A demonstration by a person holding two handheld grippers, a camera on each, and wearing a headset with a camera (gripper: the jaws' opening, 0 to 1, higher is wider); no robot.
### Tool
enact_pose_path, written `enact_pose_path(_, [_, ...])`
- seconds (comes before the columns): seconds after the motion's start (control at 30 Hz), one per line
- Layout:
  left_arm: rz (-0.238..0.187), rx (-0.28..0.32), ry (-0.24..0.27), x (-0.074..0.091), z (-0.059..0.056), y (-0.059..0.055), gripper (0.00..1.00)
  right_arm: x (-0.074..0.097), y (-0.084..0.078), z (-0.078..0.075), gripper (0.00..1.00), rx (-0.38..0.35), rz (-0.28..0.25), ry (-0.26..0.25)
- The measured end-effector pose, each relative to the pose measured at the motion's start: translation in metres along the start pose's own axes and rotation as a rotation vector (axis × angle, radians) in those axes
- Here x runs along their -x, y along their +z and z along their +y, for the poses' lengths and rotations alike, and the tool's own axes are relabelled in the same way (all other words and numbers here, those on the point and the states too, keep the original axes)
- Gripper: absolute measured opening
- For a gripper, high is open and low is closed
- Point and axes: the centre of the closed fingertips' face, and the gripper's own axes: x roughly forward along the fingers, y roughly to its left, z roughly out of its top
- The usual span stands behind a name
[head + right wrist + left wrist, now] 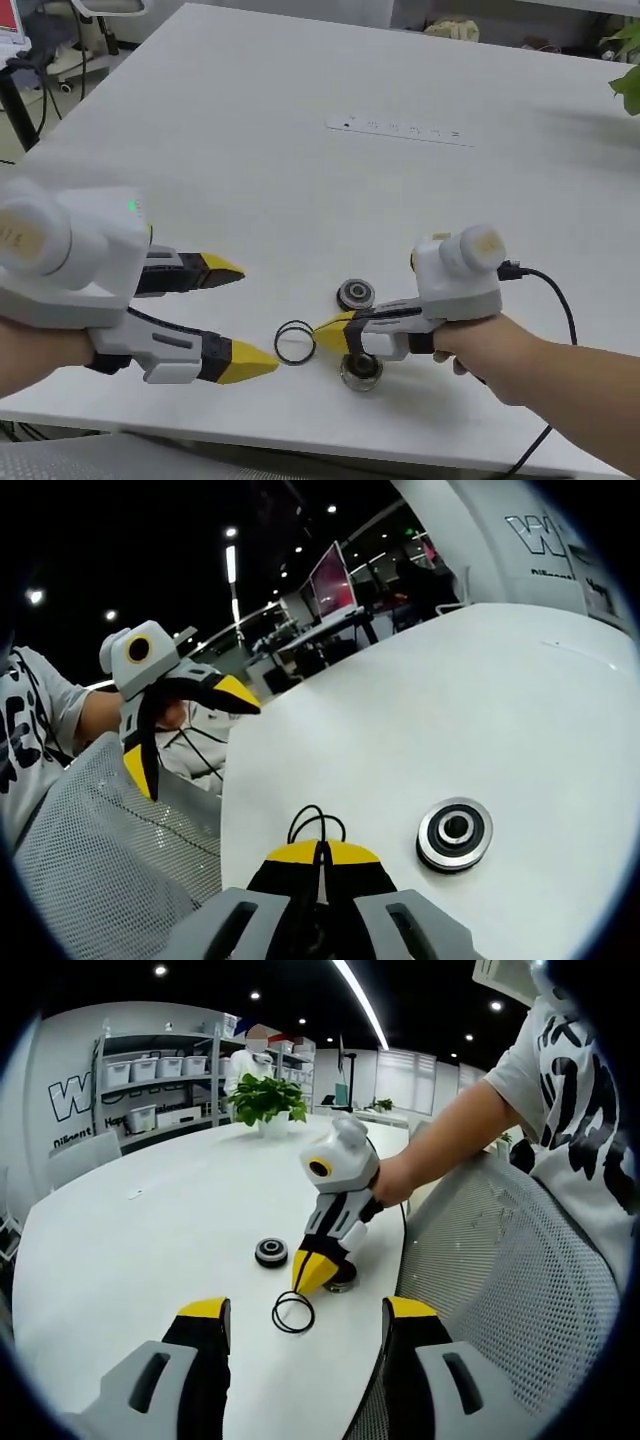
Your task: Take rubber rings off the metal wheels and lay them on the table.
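Observation:
A thin black rubber ring (295,342) (293,1313) (317,823) lies flat on the white table (300,180). My right gripper (320,330) (303,1278) (322,850) is shut, its yellow tips pinching the ring's edge. A metal wheel with a black rubber rim (356,294) (271,1252) (455,833) sits just beyond it. A second, shiny wheel (360,370) (341,1282) sits under the right gripper, partly hidden. My left gripper (258,316) (306,1308) (190,735) hovers open to the left of the ring, with nothing between its fingers.
The table's near edge runs just below the wheels. A white socket strip (400,130) lies mid-table and a potted plant (268,1100) stands at the far side. A black cable (555,300) trails from the right gripper. A mesh chair (500,1290) is beside the table.

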Motion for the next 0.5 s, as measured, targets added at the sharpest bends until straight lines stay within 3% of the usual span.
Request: enact_pose_path(0.5, [0.007, 0.004, -0.006, -0.0024, -0.0003, -0.0017, 0.58, -0.0051, -0.0042, -0.0081, 0.0, -0.039, 0.023, -0.041])
